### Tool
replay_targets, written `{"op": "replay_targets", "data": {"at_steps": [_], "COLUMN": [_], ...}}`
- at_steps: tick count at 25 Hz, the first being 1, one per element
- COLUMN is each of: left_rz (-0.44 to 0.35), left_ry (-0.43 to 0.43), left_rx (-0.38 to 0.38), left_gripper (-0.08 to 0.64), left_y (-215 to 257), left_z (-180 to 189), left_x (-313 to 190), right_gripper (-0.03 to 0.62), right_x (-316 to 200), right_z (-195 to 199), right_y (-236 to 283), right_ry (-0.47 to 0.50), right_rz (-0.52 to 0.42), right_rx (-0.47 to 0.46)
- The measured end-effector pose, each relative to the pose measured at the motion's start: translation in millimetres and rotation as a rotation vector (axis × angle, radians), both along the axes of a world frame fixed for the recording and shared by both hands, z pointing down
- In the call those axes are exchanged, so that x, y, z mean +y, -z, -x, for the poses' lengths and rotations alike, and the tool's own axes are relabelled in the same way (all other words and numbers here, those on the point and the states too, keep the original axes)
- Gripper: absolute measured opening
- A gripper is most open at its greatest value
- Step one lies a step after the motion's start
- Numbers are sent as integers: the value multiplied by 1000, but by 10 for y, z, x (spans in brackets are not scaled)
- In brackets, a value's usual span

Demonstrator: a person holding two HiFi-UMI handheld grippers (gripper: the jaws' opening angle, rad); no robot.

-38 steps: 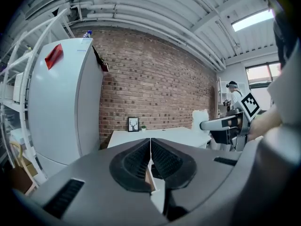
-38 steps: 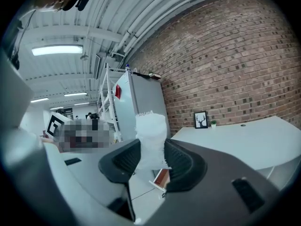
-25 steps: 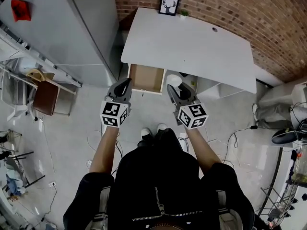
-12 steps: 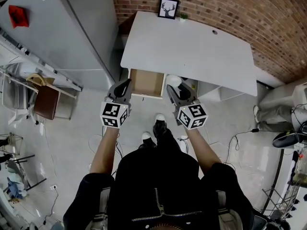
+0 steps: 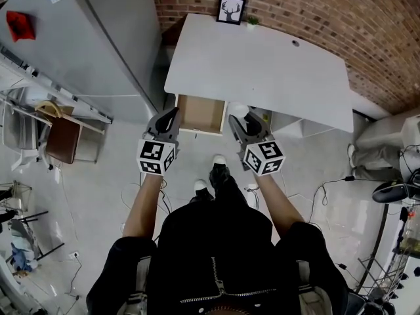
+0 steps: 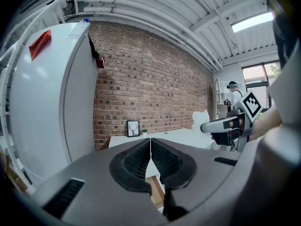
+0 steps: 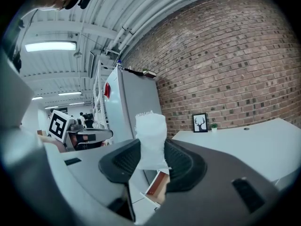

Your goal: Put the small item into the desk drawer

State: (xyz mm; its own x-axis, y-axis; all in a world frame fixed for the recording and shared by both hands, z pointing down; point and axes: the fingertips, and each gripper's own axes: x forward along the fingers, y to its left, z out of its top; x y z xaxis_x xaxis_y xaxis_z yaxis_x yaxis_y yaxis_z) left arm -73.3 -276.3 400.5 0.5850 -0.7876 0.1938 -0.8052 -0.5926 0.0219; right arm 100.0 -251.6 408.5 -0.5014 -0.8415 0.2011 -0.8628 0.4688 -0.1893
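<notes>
One shoe [image 5: 218,160] forward, white item [image 7: 150,138] unmoved.

Both bare forearms [image 5: 143,205] reach forward side by side, the left grey two-jaw gripper [image 5: 170,115] with its ribbed black pads [image 6: 134,161] pressed together on nothing, the right grey two-jaw gripper [image 5: 241,120] clamped on a small white crumpled wad [image 7: 150,140]

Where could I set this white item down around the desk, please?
The open drawer looks bare inside. The desk top is free except its back edge, where a framed picture and small plant stand by the brick wall.
</notes>
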Motion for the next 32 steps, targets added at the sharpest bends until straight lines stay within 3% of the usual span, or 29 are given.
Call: {"op": "replay_targets", "data": {"at_steps": [17, 32], "left_rz": [153, 237], "left_ry": [40, 100], "left_rx": [4, -10], "left_gripper": [21, 21], "left_y": [-726, -1218], "left_z": [57, 182], "left_x": [-18, -73], "right_gripper": [161, 161], "right_x": [-69, -430], "right_z": [260, 461], "right_y": [-768, -1429], "right_ry": [92, 197], "right_rz": [178, 269], "right_rx": [10, 92]}}
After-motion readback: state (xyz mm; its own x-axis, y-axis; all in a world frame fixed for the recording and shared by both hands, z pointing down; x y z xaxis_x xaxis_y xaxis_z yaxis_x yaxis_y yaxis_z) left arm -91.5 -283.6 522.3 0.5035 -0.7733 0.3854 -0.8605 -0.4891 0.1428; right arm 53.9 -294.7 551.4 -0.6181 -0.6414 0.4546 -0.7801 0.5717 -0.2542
